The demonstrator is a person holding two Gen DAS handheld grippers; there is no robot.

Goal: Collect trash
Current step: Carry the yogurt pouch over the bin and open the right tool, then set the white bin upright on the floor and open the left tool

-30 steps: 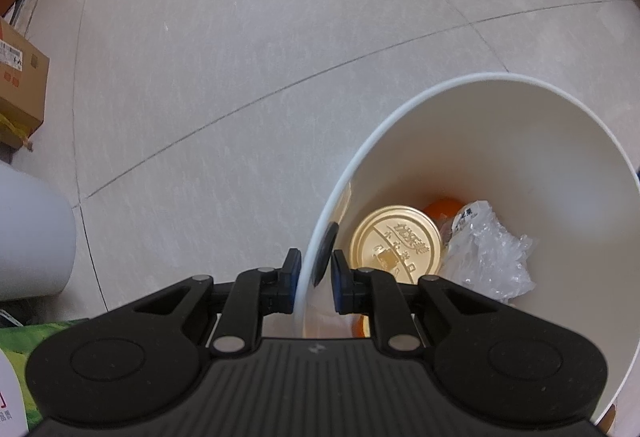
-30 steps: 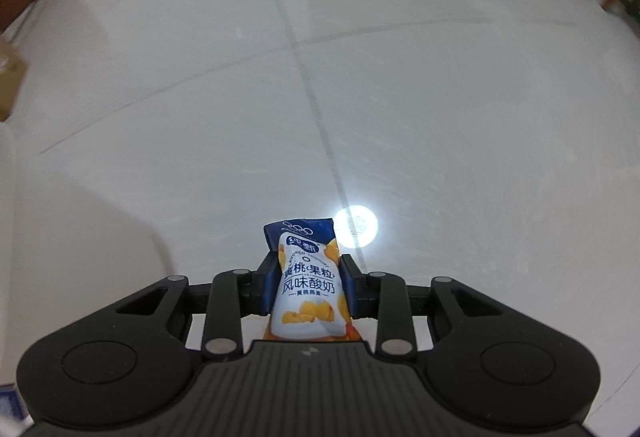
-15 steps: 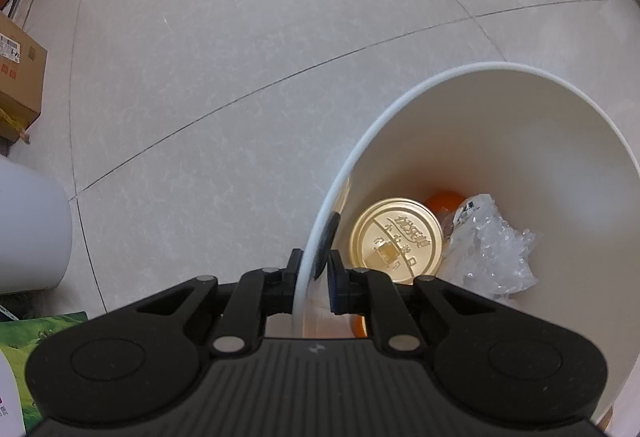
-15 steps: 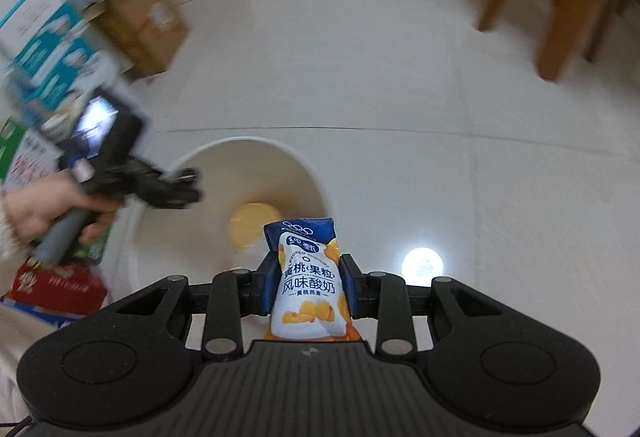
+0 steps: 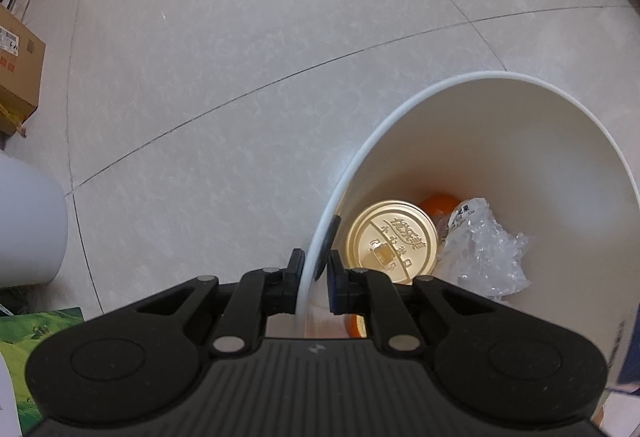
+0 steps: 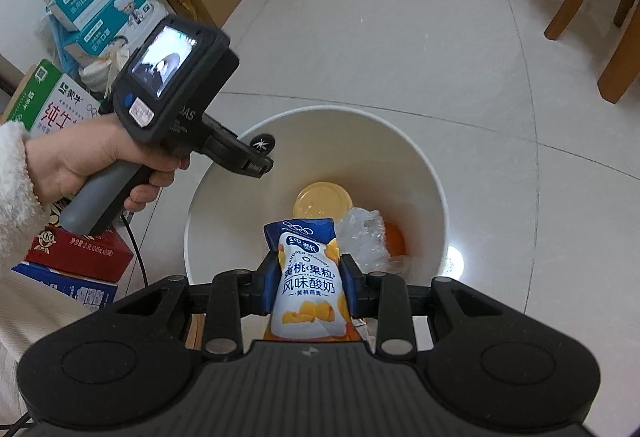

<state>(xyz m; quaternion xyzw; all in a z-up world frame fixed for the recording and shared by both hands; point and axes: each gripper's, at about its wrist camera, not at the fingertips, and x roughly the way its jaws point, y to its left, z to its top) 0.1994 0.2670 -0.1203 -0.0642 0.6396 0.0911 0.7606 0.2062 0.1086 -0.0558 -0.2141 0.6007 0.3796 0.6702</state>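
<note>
Yogurt pouch (image 6: 308,285) stood upright in the right gripper (image 6: 308,287), its jaws closed narrowly against both sides, long axis toward twelve o'clock, blue top above the white bin (image 6: 434,193). The left gripper (image 5: 315,283) pinched the bin's rim (image 5: 320,229), nearly closed. Half a second earlier the bin sat farther off at ten o'clock; now it lay directly beneath the pouch, holding a gold lid (image 5: 390,241) and crumpled plastic (image 5: 486,255).

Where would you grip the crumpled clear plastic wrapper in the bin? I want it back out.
Judging by its pose, come straight down through the open top of the white bin and pinch the raised, bunched peak of the plastic wrapper. The gold lid lies beside it, and the bin wall blocks any sideways approach.
</note>
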